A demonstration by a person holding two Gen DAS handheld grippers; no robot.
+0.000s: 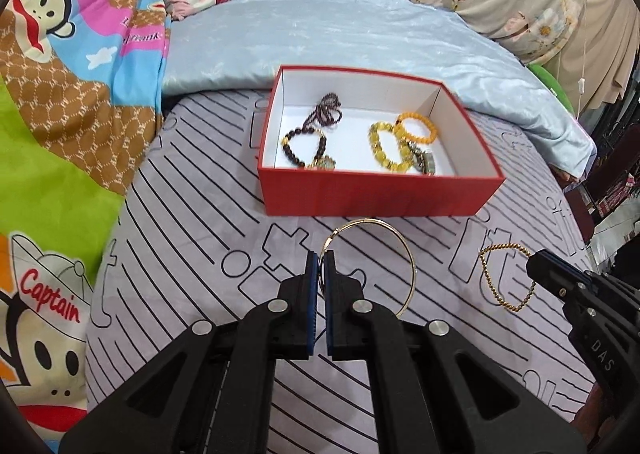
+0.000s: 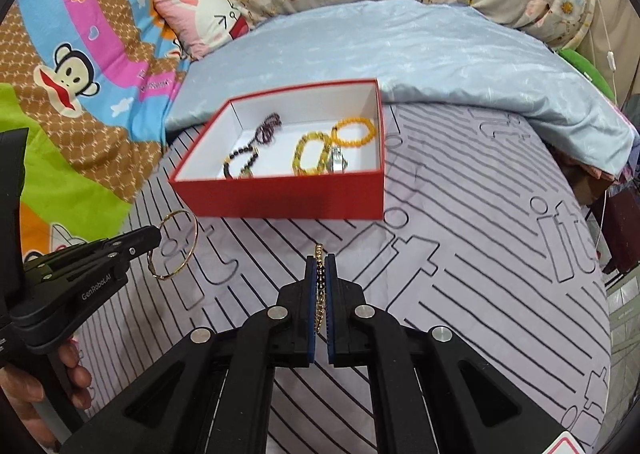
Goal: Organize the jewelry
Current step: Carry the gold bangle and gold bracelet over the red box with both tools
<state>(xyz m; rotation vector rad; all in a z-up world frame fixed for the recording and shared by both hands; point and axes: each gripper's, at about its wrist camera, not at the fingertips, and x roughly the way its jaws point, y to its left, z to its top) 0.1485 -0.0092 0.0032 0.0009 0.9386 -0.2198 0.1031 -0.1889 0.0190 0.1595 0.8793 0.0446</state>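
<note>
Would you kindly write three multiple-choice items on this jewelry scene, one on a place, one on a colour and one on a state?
1. Where does the red box sit?
A. On the striped sheet
B. On the pink pillow
C. On the floor

2. What colour is the box inside?
A. Black
B. White
C. Green

3. What is the left gripper doing?
A. Standing open over the box
B. Shut on nothing
C. Shut on the thin gold bangle

Answers:
1 A, the box rests on the striped sheet in front of the blue quilt.
2 B, its inner walls and floor are white.
3 C, the bangle's rim is pinched between the pads, while the right gripper clamps the gold bead bracelet.
</note>
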